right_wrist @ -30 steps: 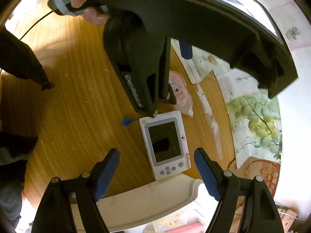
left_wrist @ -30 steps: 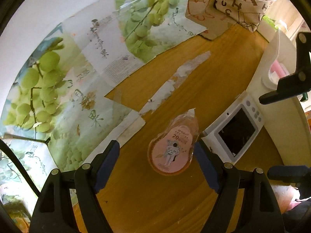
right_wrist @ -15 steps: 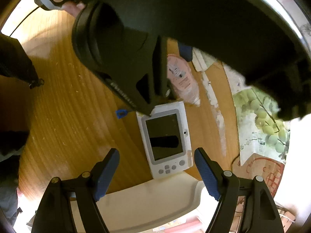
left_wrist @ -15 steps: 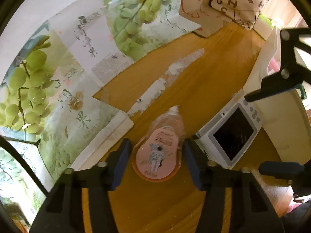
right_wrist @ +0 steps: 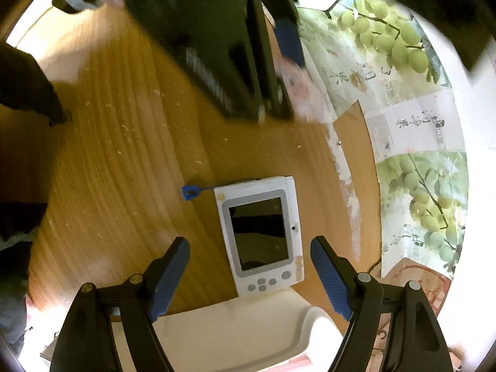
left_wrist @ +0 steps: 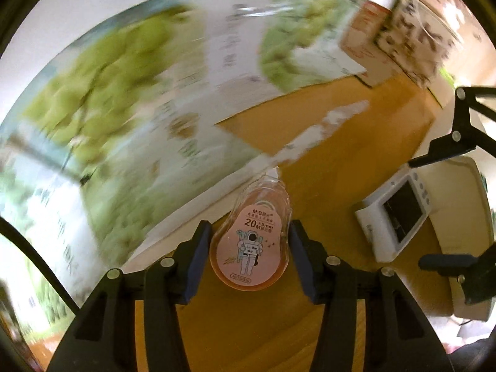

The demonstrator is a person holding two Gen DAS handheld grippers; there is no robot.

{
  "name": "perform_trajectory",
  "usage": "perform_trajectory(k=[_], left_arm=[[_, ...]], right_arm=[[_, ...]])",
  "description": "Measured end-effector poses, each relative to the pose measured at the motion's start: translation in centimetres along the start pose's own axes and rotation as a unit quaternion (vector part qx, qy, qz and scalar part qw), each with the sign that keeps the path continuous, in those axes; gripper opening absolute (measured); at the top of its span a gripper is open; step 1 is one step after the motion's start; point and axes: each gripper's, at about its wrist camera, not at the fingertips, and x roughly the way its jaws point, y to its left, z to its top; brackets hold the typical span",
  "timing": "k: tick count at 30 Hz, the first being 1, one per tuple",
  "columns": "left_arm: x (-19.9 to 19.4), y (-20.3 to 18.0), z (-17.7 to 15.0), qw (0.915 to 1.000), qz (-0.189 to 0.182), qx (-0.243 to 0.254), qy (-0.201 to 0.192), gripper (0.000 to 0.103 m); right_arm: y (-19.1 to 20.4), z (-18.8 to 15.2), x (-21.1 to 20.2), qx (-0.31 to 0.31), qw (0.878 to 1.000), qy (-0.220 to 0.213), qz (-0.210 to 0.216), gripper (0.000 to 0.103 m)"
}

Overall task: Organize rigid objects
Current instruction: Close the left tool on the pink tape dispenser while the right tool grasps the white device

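Note:
My left gripper (left_wrist: 248, 248) is shut on a pink correction tape dispenser (left_wrist: 251, 248) with an astronaut label, held between its blue pads above the wooden table (left_wrist: 341, 142). The dispenser also shows blurred in the right wrist view (right_wrist: 294, 86), in the left gripper. A white handheld device with a dark screen (right_wrist: 262, 235) lies on the table; it also shows in the left wrist view (left_wrist: 400, 214). My right gripper (right_wrist: 249, 276) is open and empty, its pads on either side of the device and above it.
A cream plastic bin (right_wrist: 235, 331) stands at the table edge just below the device. Grape-printed paper sheets (right_wrist: 412, 117) cover the far side. A small blue-tipped item (right_wrist: 190, 191) lies left of the device. A lettered bag (left_wrist: 427, 37) stands at the back.
My left gripper closed on the correction tape dispenser and lifted it, swinging left; the view is blurred. My right gripper stayed open over the white device.

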Motion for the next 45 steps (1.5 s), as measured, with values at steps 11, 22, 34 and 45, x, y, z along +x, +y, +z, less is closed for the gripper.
perform_trajectory(k=[11,22,34,45], left_arm=[[-4.7,5.4,-5.8,0.9930,-0.038,-0.103,-0.044,0.054],[-6.1,5.6,-10.9,0.9752,-0.072,-0.201,-0.059,0.054],[-8.4,5.0,-14.4,0.9599,-0.090,-0.257,-0.066,0.054],[-10.2,3.8,-14.9,0.9559,-0.107,-0.259,-0.088,0.054]], right_arm=[[-1.8,0.3,2.5,0.003,0.999,0.044,0.021,0.081],[-2.8,1.0,5.6,-0.003,0.995,0.087,0.039,0.083],[-9.0,0.7,10.0,0.029,0.986,0.103,0.126,0.074],[-6.7,-0.2,9.1,0.038,0.988,0.087,0.123,0.063]])
